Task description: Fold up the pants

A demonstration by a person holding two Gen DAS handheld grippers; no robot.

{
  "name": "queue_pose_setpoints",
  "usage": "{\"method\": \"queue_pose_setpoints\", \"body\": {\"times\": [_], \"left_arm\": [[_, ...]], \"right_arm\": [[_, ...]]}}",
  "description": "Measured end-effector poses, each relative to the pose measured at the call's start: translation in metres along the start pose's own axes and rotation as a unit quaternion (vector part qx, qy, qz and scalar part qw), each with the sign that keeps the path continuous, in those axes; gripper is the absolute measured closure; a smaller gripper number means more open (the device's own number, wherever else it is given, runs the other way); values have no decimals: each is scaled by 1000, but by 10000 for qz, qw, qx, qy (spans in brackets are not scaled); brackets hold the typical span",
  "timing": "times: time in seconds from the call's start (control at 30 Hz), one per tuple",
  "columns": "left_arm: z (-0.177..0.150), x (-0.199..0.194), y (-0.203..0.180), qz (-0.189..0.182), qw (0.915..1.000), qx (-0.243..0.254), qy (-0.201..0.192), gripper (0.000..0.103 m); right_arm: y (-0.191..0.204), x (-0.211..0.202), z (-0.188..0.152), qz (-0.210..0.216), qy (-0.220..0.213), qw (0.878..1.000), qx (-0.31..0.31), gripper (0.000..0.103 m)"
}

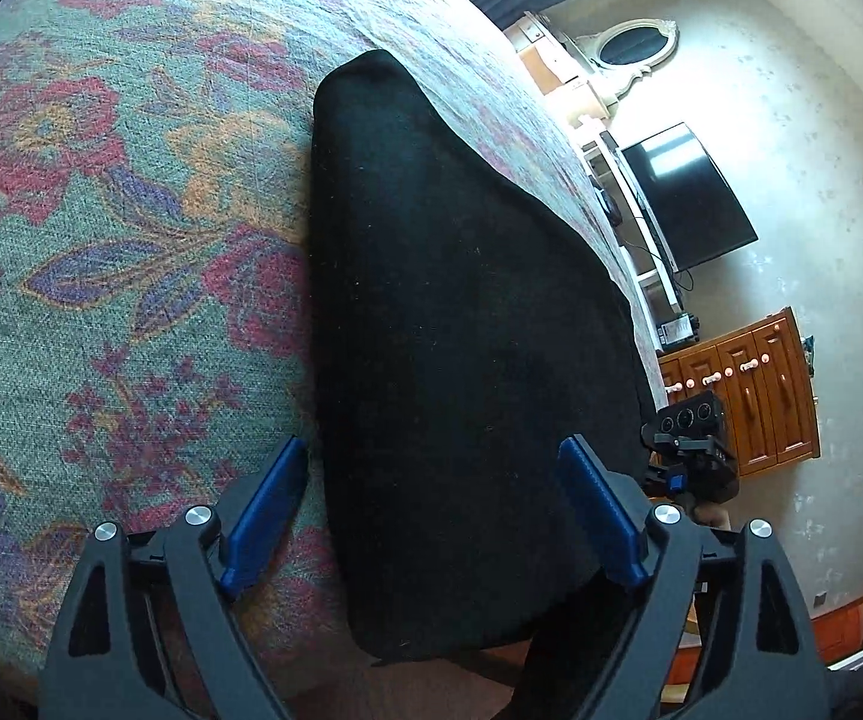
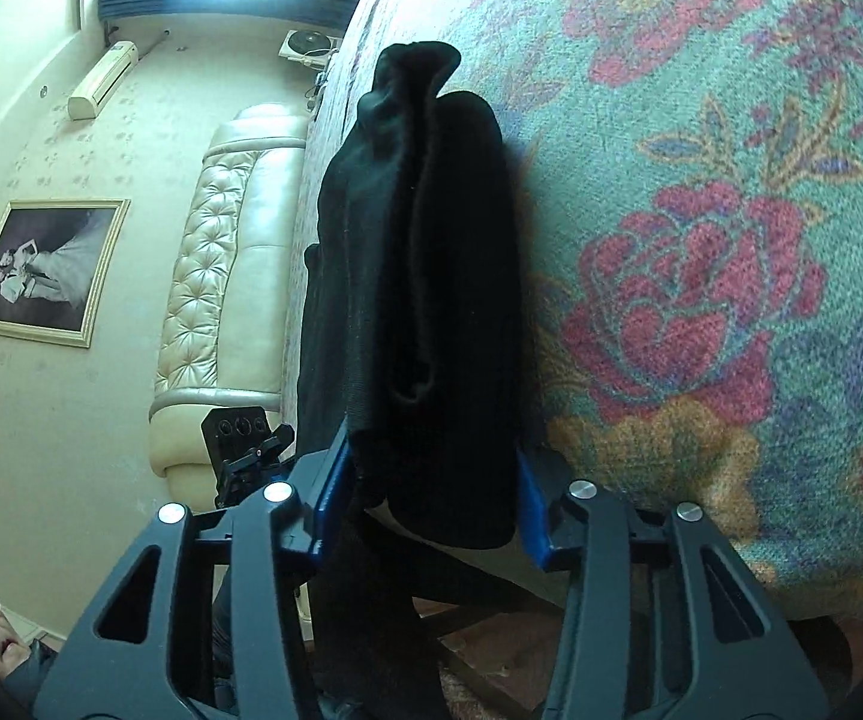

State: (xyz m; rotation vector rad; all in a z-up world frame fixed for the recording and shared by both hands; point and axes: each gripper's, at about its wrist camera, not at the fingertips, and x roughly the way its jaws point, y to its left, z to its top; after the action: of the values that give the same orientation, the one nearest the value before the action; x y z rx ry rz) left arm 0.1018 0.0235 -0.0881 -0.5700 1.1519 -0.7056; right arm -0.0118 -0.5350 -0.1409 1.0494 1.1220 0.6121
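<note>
Black pants (image 1: 461, 330) flat on the flowered bed (image 1: 101, 210), long axis running straight away from both tools; left tool (image 1: 437, 510) spread wide, straddling the near end; right tool (image 2: 425, 504) flanking that bunched end, blue pads beside cloth, clamping not certain; both equally near.

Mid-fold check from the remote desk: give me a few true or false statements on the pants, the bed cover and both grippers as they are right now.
1. The pants are black. True.
2. The left gripper is clamped shut on the pants. False: its jaws stand wide apart, straddling the fabric.
3. The bed cover is plain white. False: it is green with red, blue and orange flowers.
4. The right gripper has folded pants fabric between its fingers. True.
5. A television hangs on the wall. True.
</note>
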Motion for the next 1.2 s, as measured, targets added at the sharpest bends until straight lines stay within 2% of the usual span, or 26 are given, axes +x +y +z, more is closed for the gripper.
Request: {"method": "queue_pose_setpoints", "body": {"times": [0.1,0.27,0.33,0.37,0.47,0.6,0.67,0.87,0.97,1.2], "left_arm": [[-4,2,-9,12,10000,48,61,19],[-9,4,-9,-116,9999,20,124,19],[-10,2,-2,-172,9998,-105,94,31],[-10,1,1,-164,9996,-205,90,40],[-7,-3,12,-316,9987,-381,76,51],[-6,-7,7,-419,9987,-276,29,70],[-5,-10,0,-404,9991,-114,-18,72],[-7,-3,18,-612,9977,-278,51,73],[-8,-2,18,-603,9981,-150,45,71],[-6,-2,36,-1423,9871,-738,39,56]], "right_arm": [[3,0,-1,-94,24,9999,-111,62],[2,1,0,-17,23,10000,-57,64],[2,1,-1,-14,21,10000,-54,64],[2,1,1,-8,18,10000,-42,64],[0,0,2,0,19,10000,-34,64],[-1,0,2,2,16,10000,-31,64],[-3,-1,3,8,16,10000,-27,64],[-11,-3,5,-99,49,9999,-47,70],[-14,-3,5,-67,58,10000,40,72],[-21,-7,9,33,89,9999,75,70]]}}
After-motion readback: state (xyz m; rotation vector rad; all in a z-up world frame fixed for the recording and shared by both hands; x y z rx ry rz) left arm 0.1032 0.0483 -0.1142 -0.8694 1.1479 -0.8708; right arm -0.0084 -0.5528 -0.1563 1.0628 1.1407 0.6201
